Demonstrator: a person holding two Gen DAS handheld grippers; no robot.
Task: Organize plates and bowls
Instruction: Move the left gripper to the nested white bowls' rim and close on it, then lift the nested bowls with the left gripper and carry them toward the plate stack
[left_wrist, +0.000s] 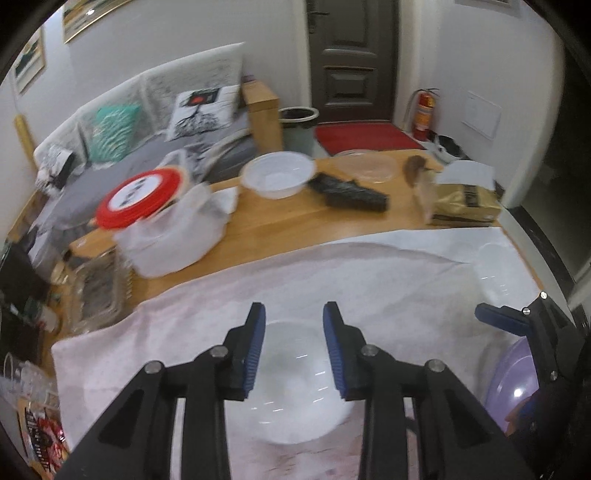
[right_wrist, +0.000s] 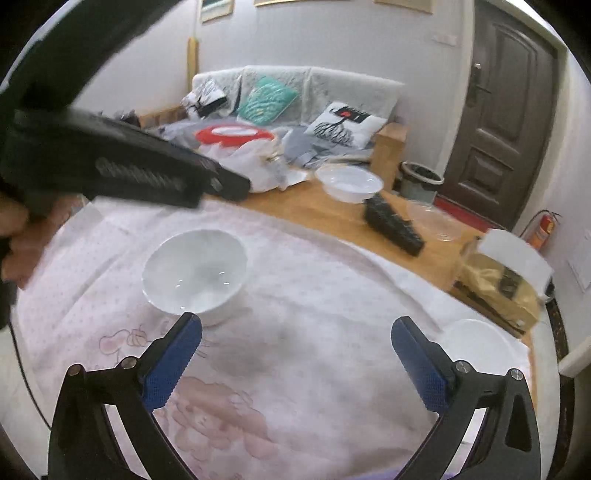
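Bowl (left_wrist: 295, 384) first: our white ceramic bowl sits upright on the pale printed cloth (right_wrist: 295, 295) that covers the near part of the tabletop (left_wrist: 295, 218), and in the left wrist view it lies directly below our left claw (left_wrist: 294, 347). That claw's jaws stand apart at a moderate gap, with nothing between the blue pads; they hang over the bowl's hollow, not yet across its wall. Our right claw (right_wrist: 296, 354) is spread wide and empty above bare cloth, with the bowl ahead and to its left in its own view. A white plate (right_wrist: 476, 343) rests on the cloth toward the right edge, and a lavender dish (left_wrist: 513, 384) shows beneath the right claw in the left view.

We judge the step in hand to be taking the bowl by its rim with the left claw. To do it well, we should shift so one pad goes inside the wall and the other outside, come down straight, and close firmly, since glazed ceramic is slick and heavy. We should lift level and keep clear of the right claw nearby. Both views are somewhat blurred, so exact rim clearance we cannot tell.
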